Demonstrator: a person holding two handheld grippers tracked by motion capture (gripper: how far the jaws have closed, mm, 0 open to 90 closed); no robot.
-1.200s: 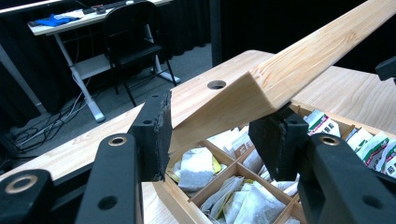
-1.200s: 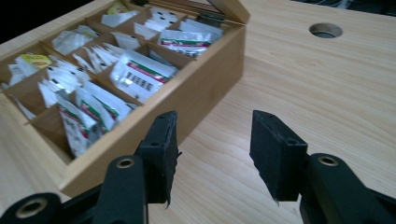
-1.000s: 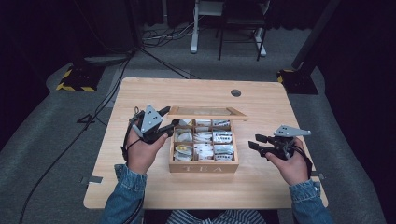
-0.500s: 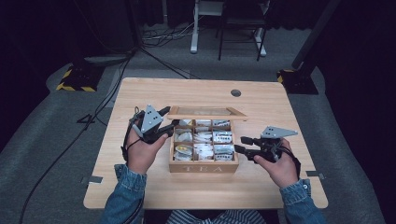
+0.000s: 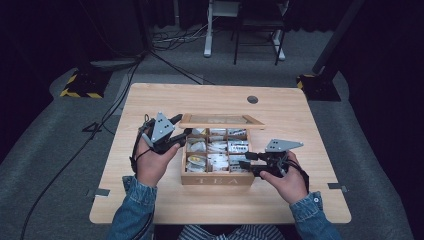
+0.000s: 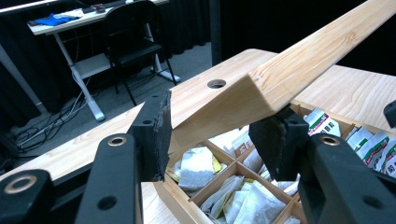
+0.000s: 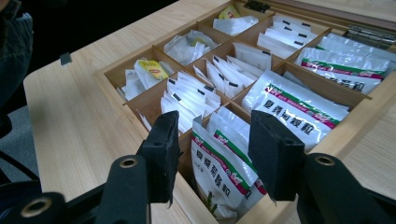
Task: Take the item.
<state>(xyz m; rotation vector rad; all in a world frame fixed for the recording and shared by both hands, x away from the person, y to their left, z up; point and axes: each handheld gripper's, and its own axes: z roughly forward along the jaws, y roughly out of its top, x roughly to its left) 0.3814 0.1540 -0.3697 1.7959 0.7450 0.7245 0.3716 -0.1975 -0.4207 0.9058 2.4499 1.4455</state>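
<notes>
A wooden tea box [image 5: 217,178] marked TEA stands mid-table, its compartments full of sachets. Its lid [image 5: 220,120] is raised at the back. My left gripper [image 5: 181,126] is shut on the lid's left corner; in the left gripper view the lid's edge [image 6: 289,70] sits between the two pads of that gripper [image 6: 217,140]. My right gripper [image 5: 245,160] reaches into the box's front right compartment. Its jaws have just been closing, and in the right gripper view they [image 7: 215,140] straddle white-and-green sachets [image 7: 224,158] without visibly pressing them.
A round cable hole [image 5: 252,99] lies near the table's far edge. Behind the table stand a white desk leg [image 5: 207,30] and a chair [image 5: 255,25], and cables [image 5: 165,60] run over the grey floor. Bare tabletop lies left and right of the box.
My right gripper has moved left from beside the box to over its front right compartment. The left gripper and the raised lid have stayed put.
</notes>
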